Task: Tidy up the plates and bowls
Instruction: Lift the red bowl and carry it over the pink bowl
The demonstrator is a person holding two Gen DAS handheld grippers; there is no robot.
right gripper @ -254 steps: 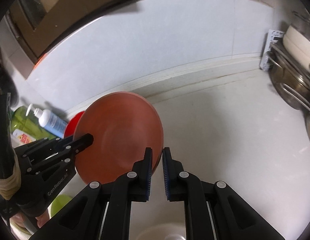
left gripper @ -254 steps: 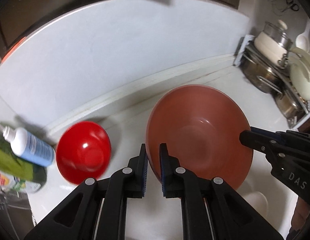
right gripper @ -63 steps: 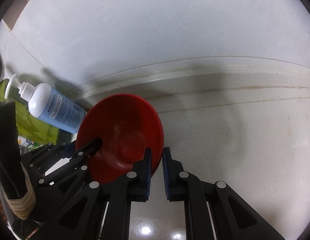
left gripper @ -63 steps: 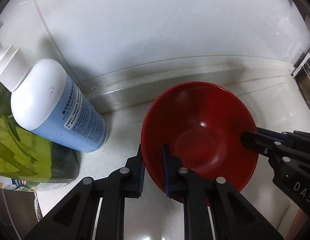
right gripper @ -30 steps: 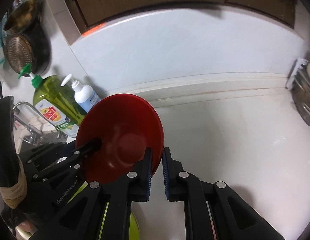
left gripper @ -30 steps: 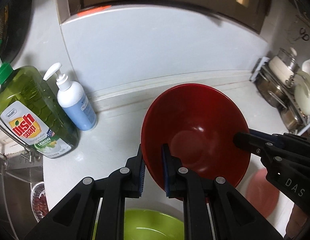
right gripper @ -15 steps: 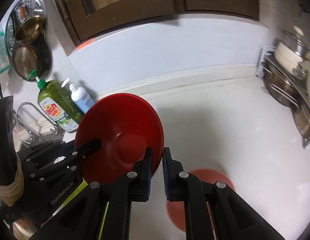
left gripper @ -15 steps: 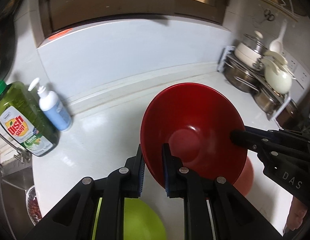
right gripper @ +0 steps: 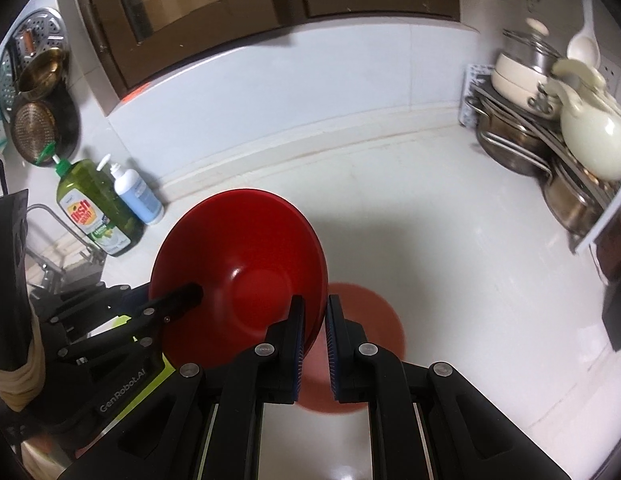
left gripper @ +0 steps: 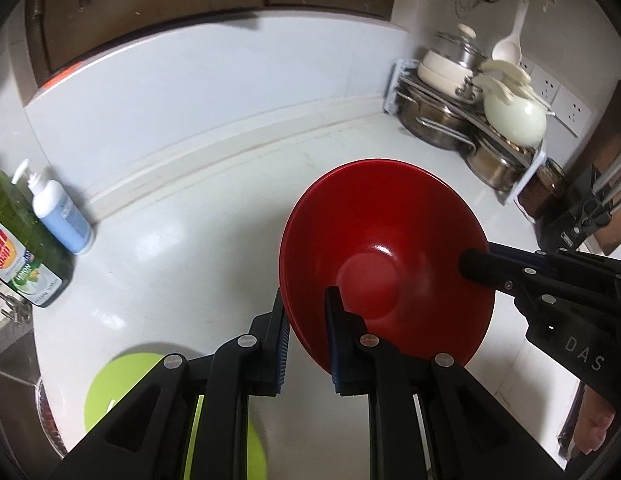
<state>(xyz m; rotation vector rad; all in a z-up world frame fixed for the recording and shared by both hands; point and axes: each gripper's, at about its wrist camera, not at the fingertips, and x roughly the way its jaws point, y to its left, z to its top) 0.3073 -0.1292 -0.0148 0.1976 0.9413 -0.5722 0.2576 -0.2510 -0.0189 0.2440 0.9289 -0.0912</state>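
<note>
- Both pairs of fingers clamp one red bowl (left gripper: pixel 384 264), which is held up above the white worktop (left gripper: pixel 198 232) and tilted with its hollow toward the cameras.
- Left gripper (left gripper: pixel 306 340): its fingers pinch the bowl's near-left rim, one pad inside the bowl and one outside.
- Right gripper (right gripper: pixel 312 334): its fingers pinch the opposite rim the same way; in the left wrist view its inner finger (left gripper: pixel 476 262) lies across the bowl's right inside wall.
- Bowls and plates counted: one red bowl in the air, one salmon-pink dish (right gripper: pixel 362 316) lying flat on the worktop beneath the bowl and partly hidden by it, and one lime-green dish (left gripper: pixel 122 380) on the worktop at the near left, partly behind the left gripper. Whether these two are plates or shallow bowls cannot be told.
- Two bottles stand at the far left against the wall: a green dish soap bottle (right gripper: pixel 96 208) and, just right of it, a white and blue pump bottle (right gripper: pixel 136 194).
- At the far right a wire rack (left gripper: pixel 514 152) holds steel pots below, with a cream lidded pot (left gripper: pixel 442 70) and a pale kettle (left gripper: pixel 514 114) on top.
</note>
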